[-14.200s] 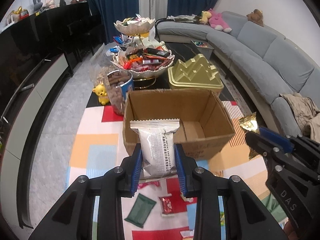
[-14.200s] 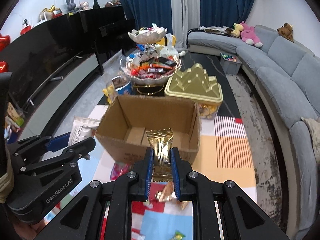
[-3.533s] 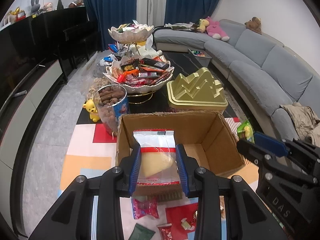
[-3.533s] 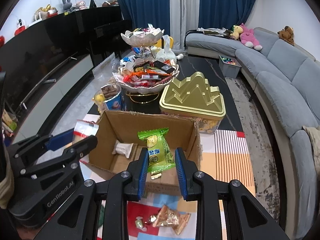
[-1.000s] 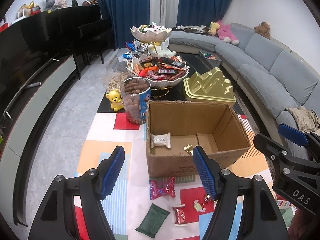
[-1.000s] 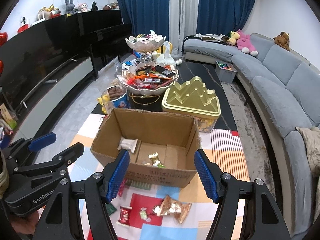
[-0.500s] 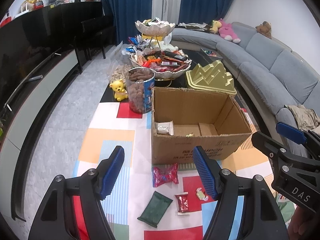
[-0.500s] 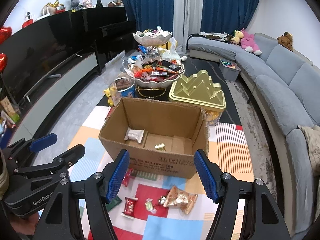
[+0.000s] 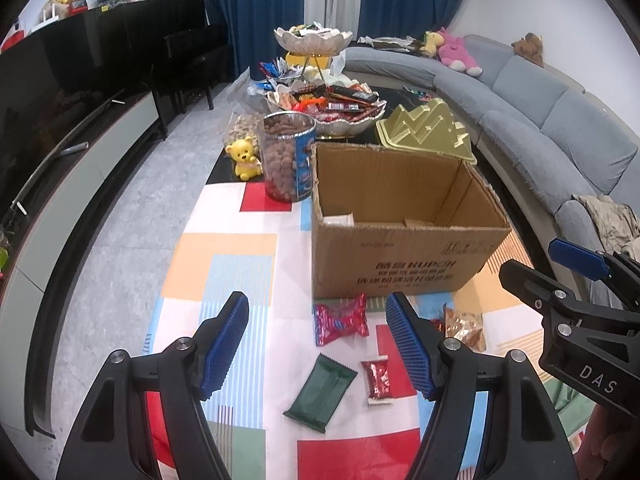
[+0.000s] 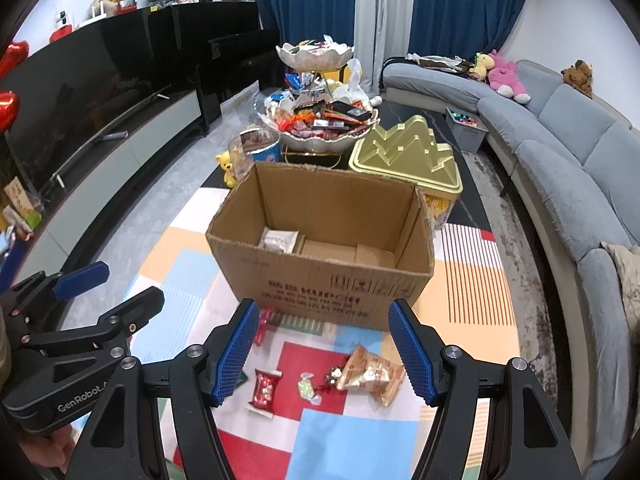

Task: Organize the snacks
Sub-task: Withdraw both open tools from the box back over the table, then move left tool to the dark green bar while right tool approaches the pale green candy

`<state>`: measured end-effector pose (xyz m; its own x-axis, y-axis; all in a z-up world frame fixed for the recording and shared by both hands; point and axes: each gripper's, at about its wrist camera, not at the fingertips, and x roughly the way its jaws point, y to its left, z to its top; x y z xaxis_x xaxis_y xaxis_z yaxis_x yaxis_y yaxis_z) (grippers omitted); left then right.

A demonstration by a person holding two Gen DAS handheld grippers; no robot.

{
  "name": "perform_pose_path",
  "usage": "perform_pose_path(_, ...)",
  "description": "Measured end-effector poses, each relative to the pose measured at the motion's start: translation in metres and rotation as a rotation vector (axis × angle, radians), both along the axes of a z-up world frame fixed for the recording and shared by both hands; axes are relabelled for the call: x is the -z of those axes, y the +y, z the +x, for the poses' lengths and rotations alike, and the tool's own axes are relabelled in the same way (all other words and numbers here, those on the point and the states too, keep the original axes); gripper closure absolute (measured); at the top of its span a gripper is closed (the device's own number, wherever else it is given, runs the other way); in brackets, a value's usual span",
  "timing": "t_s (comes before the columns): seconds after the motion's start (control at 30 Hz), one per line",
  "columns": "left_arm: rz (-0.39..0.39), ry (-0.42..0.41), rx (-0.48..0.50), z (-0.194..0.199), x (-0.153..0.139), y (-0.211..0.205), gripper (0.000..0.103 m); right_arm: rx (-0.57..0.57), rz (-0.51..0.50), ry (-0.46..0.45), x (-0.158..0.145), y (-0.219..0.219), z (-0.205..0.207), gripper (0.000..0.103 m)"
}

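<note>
An open cardboard box [image 9: 404, 264] [image 10: 320, 284] stands on the colourful mat, with a white packet [image 10: 279, 240] inside at its left. Loose snacks lie in front of it: a red packet [image 9: 340, 319], a dark green packet [image 9: 320, 386], a small red packet [image 9: 377, 378] [image 10: 265, 392] and a gold packet [image 9: 466, 328] [image 10: 370, 374]. My left gripper [image 9: 320, 344] is open and empty above the red and green packets. My right gripper [image 10: 326, 350] is open and empty above the gold packet and small candies [image 10: 310, 388].
Behind the box stand a nut jar [image 9: 287, 156], a yellow bear figure [image 9: 244, 158], a tiered bowl of snacks [image 9: 326, 104] and a gold tin [image 9: 426, 128]. A grey sofa [image 9: 540, 120] curves along the right. A black TV unit [image 9: 60, 128] runs along the left.
Both grippers have pulled back and dropped lower towards the mat in front of the box. Both stay open and empty.
</note>
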<state>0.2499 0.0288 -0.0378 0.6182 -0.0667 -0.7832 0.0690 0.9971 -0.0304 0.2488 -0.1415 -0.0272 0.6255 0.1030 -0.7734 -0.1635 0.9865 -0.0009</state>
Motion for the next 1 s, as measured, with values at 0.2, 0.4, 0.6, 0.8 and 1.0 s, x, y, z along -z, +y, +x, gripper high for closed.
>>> perform_pose_path(0.2,-0.001,0.023,0.001,-0.01,0.016,0.003,0.033,-0.016,-0.011,0.007,0.01,0.005,-0.008,0.035)
perform_pose_path(0.4,0.004,0.041,0.004,-0.019,0.03,0.004,0.033,-0.043,-0.023,0.01,0.019,0.01,-0.019,0.035)
perform_pose_path(0.6,0.007,0.052,0.005,-0.027,0.042,0.007,0.033,-0.059,-0.025,0.026,0.033,0.014,-0.026,0.035)
perform_pose_path(0.8,0.012,0.07,0.011,-0.032,0.055,0.007,0.033,-0.07,-0.026,0.037,0.044,0.016,-0.031,0.035)
perform_pose_path(1.0,0.014,0.091,0.022,-0.035,0.067,0.005,0.033,-0.085,-0.028,0.041,0.055,0.018,-0.036,0.035)
